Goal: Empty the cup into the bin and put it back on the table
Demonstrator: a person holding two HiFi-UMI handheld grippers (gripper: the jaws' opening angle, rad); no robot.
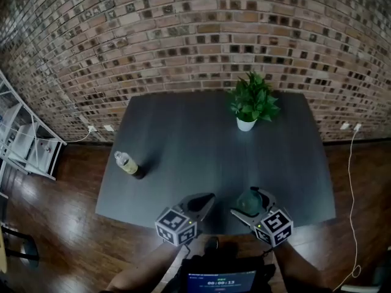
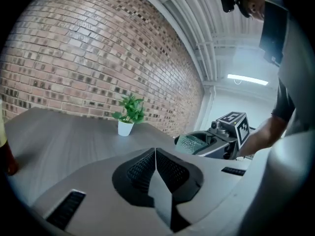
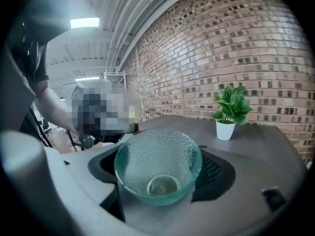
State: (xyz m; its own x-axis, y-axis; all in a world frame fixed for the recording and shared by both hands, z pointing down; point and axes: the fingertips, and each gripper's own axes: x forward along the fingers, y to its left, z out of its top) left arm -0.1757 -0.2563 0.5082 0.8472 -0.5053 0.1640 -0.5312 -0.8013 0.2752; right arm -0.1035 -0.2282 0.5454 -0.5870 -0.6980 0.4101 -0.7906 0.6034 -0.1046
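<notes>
A green, dimpled glass cup (image 1: 249,201) (image 3: 158,163) sits between the jaws of my right gripper (image 1: 252,205) (image 3: 160,178), which is shut on it just above the near edge of the dark table (image 1: 201,145). The right gripper view looks straight into the cup's mouth, and nothing shows inside it. My left gripper (image 1: 205,201) (image 2: 155,155) hovers beside it to the left, its jaws pressed together on nothing. The left gripper view also shows the cup (image 2: 193,142) held to its right. No bin is in view.
A potted plant (image 1: 252,102) (image 2: 129,113) (image 3: 230,109) stands at the table's far side. A bottle (image 1: 129,164) stands near its left edge. A white rack (image 1: 24,142) is on the wooden floor at left, and a cable (image 1: 351,163) runs down at right.
</notes>
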